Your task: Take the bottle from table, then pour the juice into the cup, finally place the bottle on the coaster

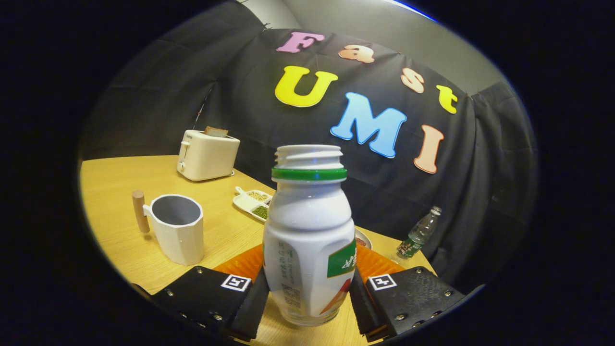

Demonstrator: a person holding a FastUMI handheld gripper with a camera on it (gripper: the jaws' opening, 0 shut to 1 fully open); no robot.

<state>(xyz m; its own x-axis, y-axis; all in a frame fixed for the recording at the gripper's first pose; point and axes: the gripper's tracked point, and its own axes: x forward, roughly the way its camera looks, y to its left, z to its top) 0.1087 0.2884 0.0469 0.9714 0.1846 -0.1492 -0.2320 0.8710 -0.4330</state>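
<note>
Between claw [308,295] fingers: white plastic bottle with green neck ring, cap off [308,235], upright, both fingers pressed on its lower sides; base at wooden tabletop [115,178]. Orange coaster [245,263] just behind bottle, partly hidden. Ahead-left of fingers: white faceted cup with wooden peg handle [177,228]. Beyond: cream toaster [207,154], white divided dish of beans [253,202]. Ahead-right: small clear bottle [419,234]

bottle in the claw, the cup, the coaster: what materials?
Bottle, held between the claw fingers: glossy opaque white plastic by its sheen and moulded threaded neck, green ring. Cup: matte white faceted body, probably ceramic or plastic; handle looks like wood. Coaster: orange, ribbed surface, possibly silicone or woven; mostly hidden.
</note>
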